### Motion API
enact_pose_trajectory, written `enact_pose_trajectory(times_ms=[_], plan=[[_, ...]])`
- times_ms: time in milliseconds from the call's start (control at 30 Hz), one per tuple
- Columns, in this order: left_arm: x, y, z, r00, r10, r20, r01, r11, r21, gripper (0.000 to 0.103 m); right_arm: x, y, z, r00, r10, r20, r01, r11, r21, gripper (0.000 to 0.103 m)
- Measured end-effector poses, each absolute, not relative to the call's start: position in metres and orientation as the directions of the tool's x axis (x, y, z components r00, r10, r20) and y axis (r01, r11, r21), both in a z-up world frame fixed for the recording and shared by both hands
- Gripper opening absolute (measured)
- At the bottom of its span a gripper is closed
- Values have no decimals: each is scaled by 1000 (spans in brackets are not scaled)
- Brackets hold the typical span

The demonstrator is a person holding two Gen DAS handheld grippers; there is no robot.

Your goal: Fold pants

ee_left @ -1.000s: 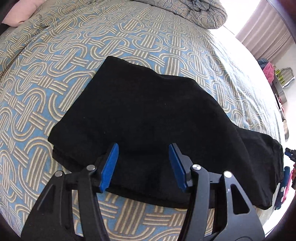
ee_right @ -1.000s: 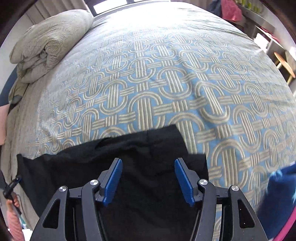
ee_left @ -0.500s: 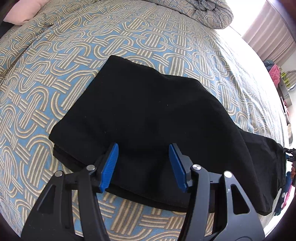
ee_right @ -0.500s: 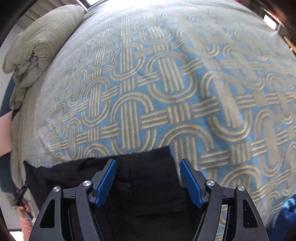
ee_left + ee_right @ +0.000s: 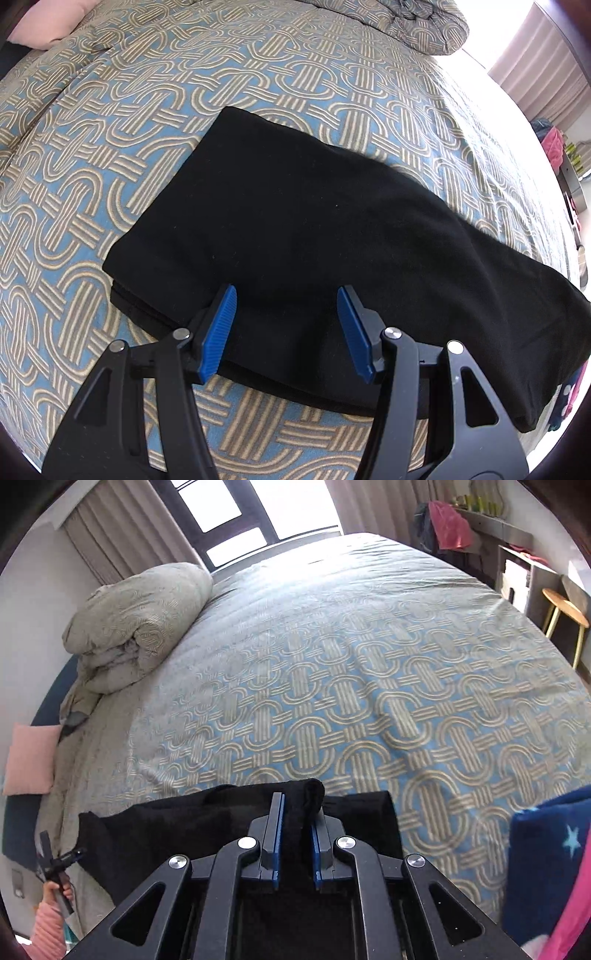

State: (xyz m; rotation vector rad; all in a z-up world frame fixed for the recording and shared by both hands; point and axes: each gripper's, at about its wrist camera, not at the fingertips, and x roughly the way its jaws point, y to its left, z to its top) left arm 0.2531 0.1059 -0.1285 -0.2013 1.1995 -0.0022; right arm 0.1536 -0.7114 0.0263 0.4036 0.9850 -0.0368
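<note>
L gripper (image 5: 286, 325) hangs over the near-left part of the pants (image 5: 314, 229), jaws wide apart, nothing between the blue pads (image 5: 218, 332). Prob. parked there to pin or steady the folded end while the other side gets worked; that's a guess. It isn't touching cloth as far as the left wrist view shows.

Pants: black, soft knit-looking, matte, lying flat on the bed (image 5: 110, 147) close to its near edge. Left end looks already doubled over, w/ stacked layers showing at the near-left corner of the bundle. Cloth narrows and runs off toward the right, single thickness there by the look of it. Few wrinkles, one shallow ridge across the top.

R gripper (image 5: 297, 834) has its jaws nearly together, w/ a bunched fold of the pants (image 5: 184, 830) pinched between them; a lump of cloth sticks up past the tips. Likely grabbed at the leg end to carry it over onto the folded part. Cloth either side of the grip lies slack on the bed (image 5: 369, 664), near its near edge.

Far-left corner of the bed: rolled duvet (image 5: 136, 624).
</note>
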Motion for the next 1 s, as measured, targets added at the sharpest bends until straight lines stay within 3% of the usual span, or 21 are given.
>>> enact_pose_trajectory(times_ms=[167, 267, 433, 533, 600, 767, 833, 867, 1000], plan=[[254, 101, -130, 358, -122, -926, -81, 984, -161, 58, 183, -744, -36, 400, 79, -913, 392, 886, 249, 11], [255, 101, -130, 361, -106, -927, -74, 987, -142, 58, 203, -734, -62, 371, 49, -927, 371, 908, 196, 14], [259, 112, -131, 373, -108, -922, -106, 982, -158, 58, 207, -751, -65, 419, 90, -904, 416, 866, 279, 17], [260, 112, -130, 373, -100, -923, -113, 982, -152, 58, 202, -751, -68, 396, 62, -916, 426, 872, 243, 27], [259, 112, -129, 367, -96, -925, -118, 982, -149, 58, 197, -753, -62, 381, 3, -925, 451, 872, 189, 46], [249, 118, -118, 374, -74, -925, -155, 978, -140, 58, 172, -745, -14, 400, -266, -877, 555, 832, 1, 47], [242, 119, -111, 388, -62, -920, -162, 978, -134, 58, 156, -719, 6, 492, -169, -854, 461, 882, 91, 47], [238, 119, -108, 394, -58, -917, -170, 976, -134, 58, 145, -697, 12, 533, -32, -845, 359, 913, 192, 48], [215, 118, -94, 424, -84, -902, -188, 966, -178, 58, 107, -622, -10, 489, 188, -852, 203, 925, 321, 49]])
